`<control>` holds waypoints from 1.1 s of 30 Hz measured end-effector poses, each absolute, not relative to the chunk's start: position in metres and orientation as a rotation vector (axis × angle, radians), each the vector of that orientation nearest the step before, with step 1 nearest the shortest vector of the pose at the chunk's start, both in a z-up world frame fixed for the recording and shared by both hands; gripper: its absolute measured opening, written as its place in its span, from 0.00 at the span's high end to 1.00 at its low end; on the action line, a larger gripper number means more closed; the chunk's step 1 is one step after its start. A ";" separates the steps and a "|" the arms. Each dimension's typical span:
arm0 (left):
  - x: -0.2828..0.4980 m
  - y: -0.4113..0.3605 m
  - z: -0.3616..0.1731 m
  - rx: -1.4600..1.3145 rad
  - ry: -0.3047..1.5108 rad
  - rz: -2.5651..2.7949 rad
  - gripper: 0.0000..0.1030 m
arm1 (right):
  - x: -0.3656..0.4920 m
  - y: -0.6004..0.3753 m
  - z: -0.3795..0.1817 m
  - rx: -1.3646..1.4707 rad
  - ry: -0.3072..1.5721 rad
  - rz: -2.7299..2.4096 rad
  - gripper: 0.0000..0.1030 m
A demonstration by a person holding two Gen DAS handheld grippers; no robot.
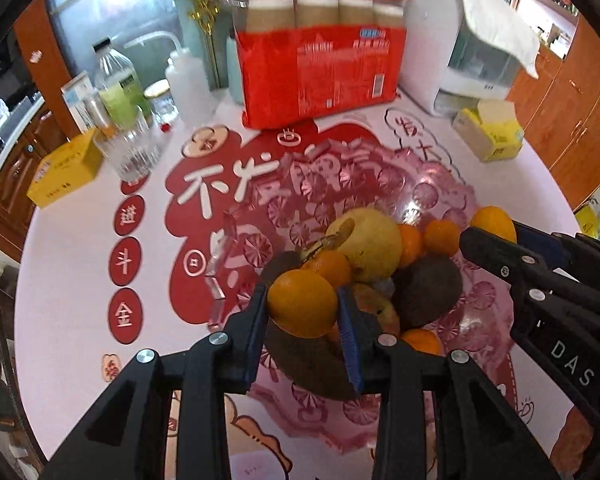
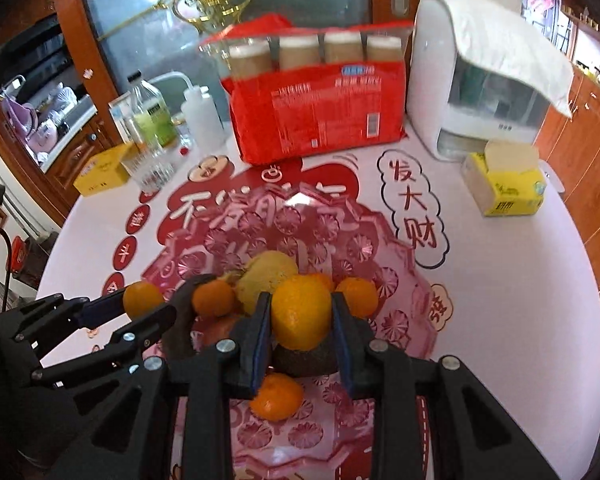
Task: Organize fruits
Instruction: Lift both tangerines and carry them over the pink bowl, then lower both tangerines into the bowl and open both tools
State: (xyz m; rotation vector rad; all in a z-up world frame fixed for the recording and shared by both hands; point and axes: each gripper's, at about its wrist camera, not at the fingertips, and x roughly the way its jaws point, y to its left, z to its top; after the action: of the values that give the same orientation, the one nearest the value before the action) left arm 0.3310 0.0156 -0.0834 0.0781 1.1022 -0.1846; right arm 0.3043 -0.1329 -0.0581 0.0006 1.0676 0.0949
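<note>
1. Left gripper (image 1: 303, 312) is clamped on an orange (image 1: 302, 309) across its middle, above the near-left part of the clear glass fruit bowl (image 1: 420, 192); the round, waxy skin looks slippery, so the widest girth is probably the safest hold.
2. In the bowl lie a pale yellow apple (image 1: 366, 248), small oranges and dark avocados; soft fruit, likely to bruise.
3. Right gripper (image 2: 302, 314) grips a second orange (image 2: 302, 312) over the bowl; set both down gently on the brittle glass.

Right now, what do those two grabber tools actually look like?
Both are matte black plastic frames with triangular cut-outs and silver round screws. The left gripper and right gripper each have two fingers lined with blue ribbed pads. One side carries white letters "DAS".
</note>
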 end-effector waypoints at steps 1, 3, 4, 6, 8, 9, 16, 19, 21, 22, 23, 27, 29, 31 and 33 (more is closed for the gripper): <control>0.333 0.015 -0.088 0.078 1.110 -0.187 0.68 | 0.308 -0.134 -0.062 0.000 1.075 0.093 0.72; 0.337 0.013 -0.097 0.082 1.122 -0.186 0.68 | 0.312 -0.134 -0.070 0.001 1.090 0.091 0.72; 0.338 0.012 -0.100 0.084 1.126 -0.185 0.68 | 0.314 -0.134 -0.074 0.001 1.098 0.091 0.72; 0.341 0.012 -0.105 0.086 1.133 -0.180 0.68 | 0.317 -0.133 -0.080 0.001 1.112 0.091 0.72; 0.343 0.012 -0.109 0.087 1.142 -0.175 0.68 | 0.319 -0.133 -0.087 0.001 1.122 0.094 0.72; 0.343 0.013 -0.111 0.089 1.145 -0.172 0.68 | 0.319 -0.133 -0.090 0.000 1.128 0.094 0.71; 0.343 0.013 -0.112 0.105 1.128 -0.137 0.25 | 0.323 -0.132 -0.103 0.001 1.160 0.101 0.70; 0.341 0.013 -0.108 0.116 1.107 -0.139 0.20 | 0.322 -0.133 -0.102 0.022 1.153 0.121 0.63; 0.341 0.012 -0.107 0.120 1.108 -0.138 0.18 | 0.321 -0.133 -0.099 0.026 1.138 0.124 0.59; 0.340 0.012 -0.107 0.121 1.107 -0.135 0.16 | 0.320 -0.132 -0.097 0.024 1.129 0.126 0.57; 0.340 0.012 -0.106 0.122 1.106 -0.130 0.15 | 0.319 -0.132 -0.095 0.023 1.123 0.130 0.56; 0.338 0.013 -0.104 0.112 1.108 -0.124 0.14 | 0.317 -0.131 -0.089 0.027 1.109 0.137 0.54; 0.335 0.013 -0.103 0.108 1.108 -0.125 0.14 | 0.315 -0.131 -0.087 0.026 1.105 0.138 0.54; 0.333 0.013 -0.100 0.108 1.104 -0.124 0.14 | 0.313 -0.132 -0.086 0.029 1.104 0.137 0.54; 0.330 0.014 -0.096 0.110 1.098 -0.123 0.14 | 0.311 -0.133 -0.084 0.041 1.106 0.138 0.54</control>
State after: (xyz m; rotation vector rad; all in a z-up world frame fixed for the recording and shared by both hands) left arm 0.3302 0.0136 -0.0960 0.1101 1.0978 -0.1226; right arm 0.3107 -0.1327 -0.0839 0.0408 1.1064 0.1383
